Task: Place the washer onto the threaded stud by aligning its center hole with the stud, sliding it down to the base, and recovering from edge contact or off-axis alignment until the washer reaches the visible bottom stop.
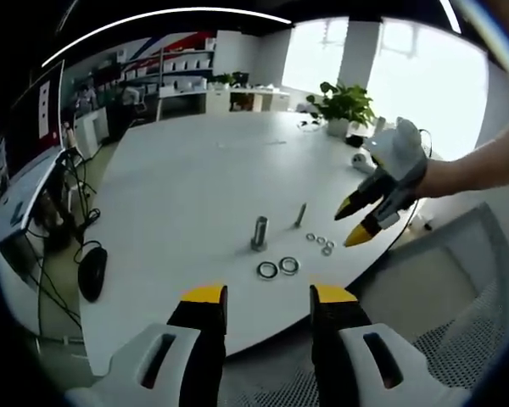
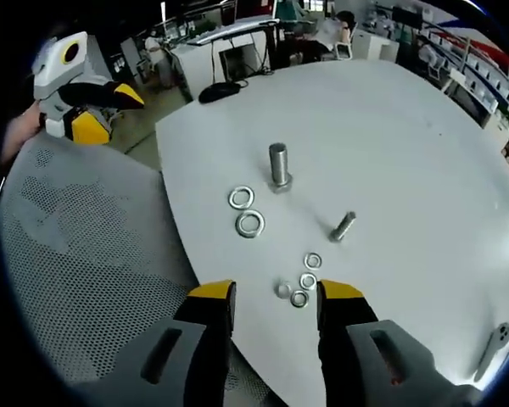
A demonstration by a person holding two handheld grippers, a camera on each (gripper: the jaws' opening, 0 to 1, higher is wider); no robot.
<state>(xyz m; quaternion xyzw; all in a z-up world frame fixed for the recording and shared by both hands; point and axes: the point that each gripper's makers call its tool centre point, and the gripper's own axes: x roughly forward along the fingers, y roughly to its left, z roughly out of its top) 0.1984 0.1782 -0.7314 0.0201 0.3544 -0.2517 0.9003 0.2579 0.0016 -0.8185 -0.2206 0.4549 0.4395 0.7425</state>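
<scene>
Left gripper [image 1: 269, 297]: my jaws gape, holding nothing.
Right gripper [image 2: 276, 292]: likewise parted, empty.
Washers [image 2: 248, 224]: two flat metal rings on the white table [image 2: 390, 136], beside the upright stud [image 2: 278, 166], ahead of my fingertips.

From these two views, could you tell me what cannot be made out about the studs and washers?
- Upright stud: threads too small and blurred, both views.
- Lying bolt: thread detail too small.
- Small washers: sizes unclear; in the left gripper view they blur together.
- Large washers: fit on the stud untellable.
</scene>
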